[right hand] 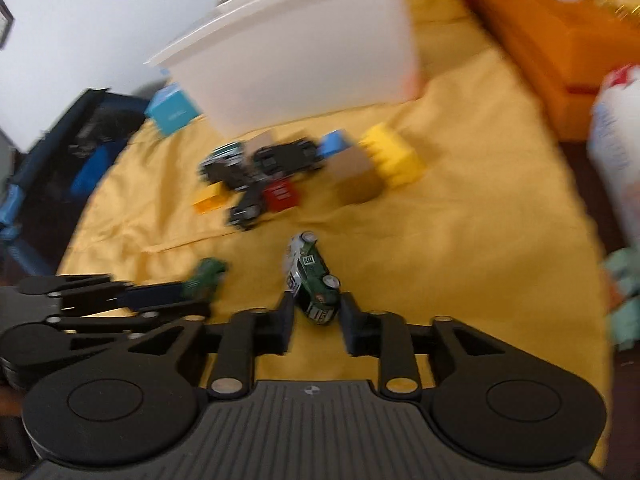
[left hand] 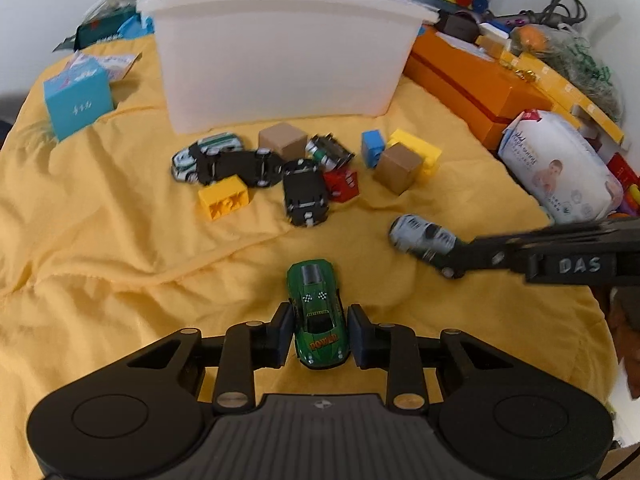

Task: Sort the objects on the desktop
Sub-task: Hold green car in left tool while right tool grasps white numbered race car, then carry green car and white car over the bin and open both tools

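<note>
Between the left tool's (left hand: 319, 330) pads sits a green toy car (left hand: 318, 316), nose toward the camera; the pads stand at its flanks and seem to pinch it, though a thin gap on either side cannot be ruled out. Off to its right, the right tool (right hand: 316, 312) has a green-and-white toy car (right hand: 310, 280) between its pads, lying skewed across them, and the blur hides whether they press on it.

The risk I see lies with that skewed car: caught by a corner, it could twist out and drop onto the yellow cloth (left hand: 100, 240) if lifted. The two tools are also near each other, so a careless swing could knock one car loose.

Behind the pile of cars and bricks (left hand: 304, 168) stands a white plastic bin (left hand: 280, 56); its frosted wall hides whatever is inside. An orange box (left hand: 476, 80) stands shut to the right
</note>
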Demonstrator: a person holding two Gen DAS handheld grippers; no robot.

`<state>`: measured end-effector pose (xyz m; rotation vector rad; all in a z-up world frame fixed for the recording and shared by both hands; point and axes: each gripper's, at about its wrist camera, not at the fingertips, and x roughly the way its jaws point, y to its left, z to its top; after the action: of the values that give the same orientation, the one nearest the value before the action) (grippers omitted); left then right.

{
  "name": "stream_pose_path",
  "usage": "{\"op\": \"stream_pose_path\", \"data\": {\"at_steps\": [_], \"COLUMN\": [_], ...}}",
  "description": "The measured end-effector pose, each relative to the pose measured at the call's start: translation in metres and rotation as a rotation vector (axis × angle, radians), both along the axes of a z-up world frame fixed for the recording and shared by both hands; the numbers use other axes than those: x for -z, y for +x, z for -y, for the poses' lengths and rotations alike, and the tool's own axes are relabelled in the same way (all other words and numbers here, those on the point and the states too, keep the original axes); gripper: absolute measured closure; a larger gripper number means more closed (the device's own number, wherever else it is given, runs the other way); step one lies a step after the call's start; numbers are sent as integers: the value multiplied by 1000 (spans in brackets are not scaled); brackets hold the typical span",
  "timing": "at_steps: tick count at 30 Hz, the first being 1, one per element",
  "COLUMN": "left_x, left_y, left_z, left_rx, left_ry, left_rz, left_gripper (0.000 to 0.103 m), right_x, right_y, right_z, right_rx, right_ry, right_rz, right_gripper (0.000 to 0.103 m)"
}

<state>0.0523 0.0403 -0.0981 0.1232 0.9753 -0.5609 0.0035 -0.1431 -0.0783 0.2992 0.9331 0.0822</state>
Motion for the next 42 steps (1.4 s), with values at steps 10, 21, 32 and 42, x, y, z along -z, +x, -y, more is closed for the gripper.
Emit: {"op": "stream_pose_path", "data": {"at_steps": [10, 21, 32, 42], "left_x": [5, -24, -104, -147], "left_y": [-9, -19, 27, 109], "left_z": [-1, 1, -1, 10], "left_rx": [-27, 20, -42, -59], "left_ry": [28, -24, -85, -48], "left_rz": [14, 89, 284, 434], "left_gripper": [68, 70, 70, 70], "right_x": [3, 5, -70, -129], "right_y": [6, -3, 24, 102], "right_z": [-53, -45, -19, -14], "right_rx": [-266, -265, -177, -151], "right_ry": [-421, -348, -309, -336], "right_rz": [126, 101, 272, 395], "right_gripper": [47, 70, 70, 70]}}
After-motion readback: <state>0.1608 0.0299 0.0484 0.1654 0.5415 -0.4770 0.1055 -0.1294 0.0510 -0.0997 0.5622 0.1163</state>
